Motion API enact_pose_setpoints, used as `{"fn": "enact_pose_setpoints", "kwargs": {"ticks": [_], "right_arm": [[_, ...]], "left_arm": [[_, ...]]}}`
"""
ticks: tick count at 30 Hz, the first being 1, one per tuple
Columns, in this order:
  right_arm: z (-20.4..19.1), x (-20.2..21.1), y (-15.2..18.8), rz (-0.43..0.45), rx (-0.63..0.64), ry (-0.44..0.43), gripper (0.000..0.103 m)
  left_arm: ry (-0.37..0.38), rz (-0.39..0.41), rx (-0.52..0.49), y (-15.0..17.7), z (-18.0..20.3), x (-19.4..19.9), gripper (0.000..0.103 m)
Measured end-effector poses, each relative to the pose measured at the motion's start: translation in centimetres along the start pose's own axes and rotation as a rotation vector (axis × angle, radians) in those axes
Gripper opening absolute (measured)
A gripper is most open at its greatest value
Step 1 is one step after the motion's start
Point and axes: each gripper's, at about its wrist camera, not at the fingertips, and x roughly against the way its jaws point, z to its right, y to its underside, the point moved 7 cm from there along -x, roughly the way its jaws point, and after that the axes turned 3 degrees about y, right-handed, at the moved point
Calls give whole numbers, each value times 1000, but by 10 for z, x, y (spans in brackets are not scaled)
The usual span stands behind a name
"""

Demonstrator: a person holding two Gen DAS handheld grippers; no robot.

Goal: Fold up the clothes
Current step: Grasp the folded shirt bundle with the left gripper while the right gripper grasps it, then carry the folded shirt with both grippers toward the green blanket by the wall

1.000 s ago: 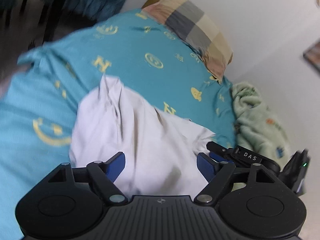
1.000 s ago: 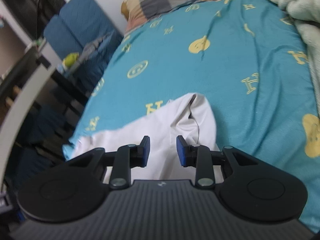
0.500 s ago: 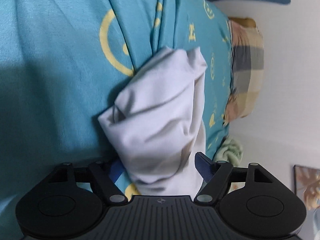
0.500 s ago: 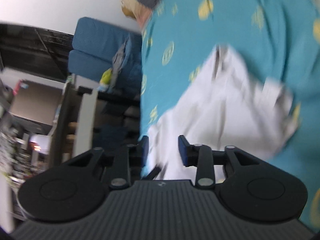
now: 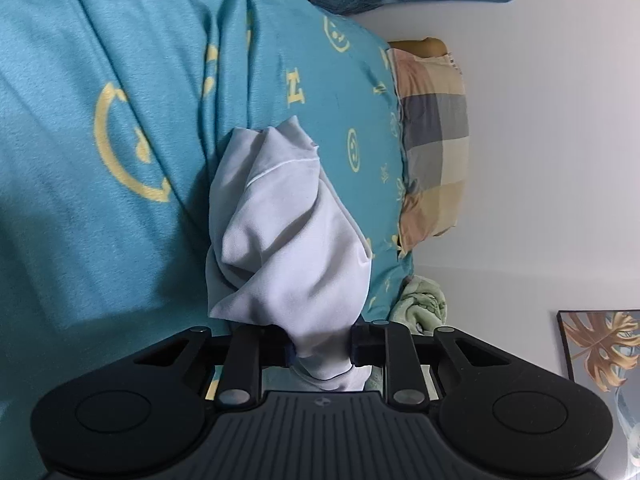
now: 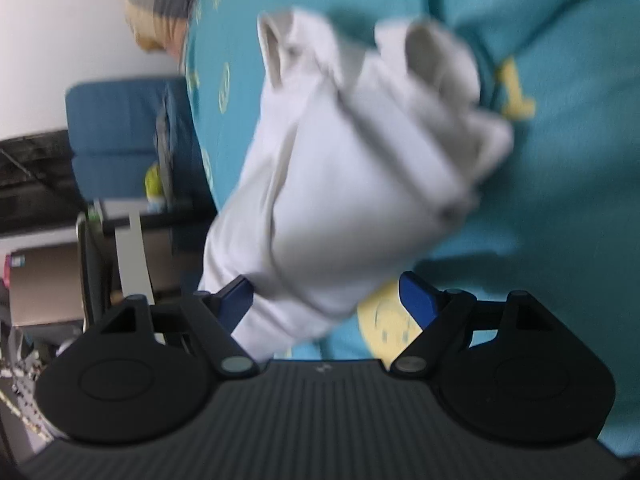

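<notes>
A white garment (image 5: 288, 232) lies bunched in a long roll on the teal bedsheet (image 5: 80, 200). My left gripper (image 5: 320, 350) is closing its jaws on the garment's near end, and the cloth fills the gap between the pads. In the right wrist view the same white garment (image 6: 352, 160) is blurred, with folded loops at its far end. My right gripper (image 6: 328, 300) is opening its jaws. The cloth passes between them beside the left blue pad (image 6: 236, 300) and stays apart from the right one.
A checked pillow (image 5: 432, 140) lies at the head of the bed against a white wall. A green blanket (image 5: 420, 304) is heaped by the wall, near a framed picture (image 5: 600, 348). A blue chair (image 6: 120, 132) and dark furniture stand beside the bed.
Both views have rolled sideways and dropped closer to the bed. The left jaws have closed onto the garment's end. The right jaws have spread wide. The garment has gathered into a bunch.
</notes>
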Motion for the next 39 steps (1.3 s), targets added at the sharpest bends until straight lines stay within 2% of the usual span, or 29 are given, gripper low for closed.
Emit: {"fn": "enact_pose_setpoints", "kwargs": {"ticks": [2,4,7,14,17,20,25,30,35,39], "right_arm": [[-4,0,-4,36,39,6,74],[-6,-1,-2,52,62,23,53],[-11,2,-3,75,103,26,34],[-40,47,3,143,163,-19,31],[-47,77,15,154,179,-49,30],[-47,115,15,176,171,-77,30],[-45,202,-6,272,156,-157,30],[-41,311,-54,449,116,-211,30],[-52,442,-108,659,199,-175,30],[-62,539,-140,840,296,-107,30]], "left_arm": [[2,-1,3,-2,0,1,24],[2,0,13,-4,-1,2,24],[8,3,27,-5,0,5,23],[77,9,76,-3,22,31,23],[97,-9,84,7,41,45,23],[100,-49,39,31,71,46,23],[113,-148,-9,86,138,9,23],[169,-300,-131,166,231,-60,23],[270,-477,-224,263,323,-128,23],[371,-603,-288,351,369,-164,23]]}}
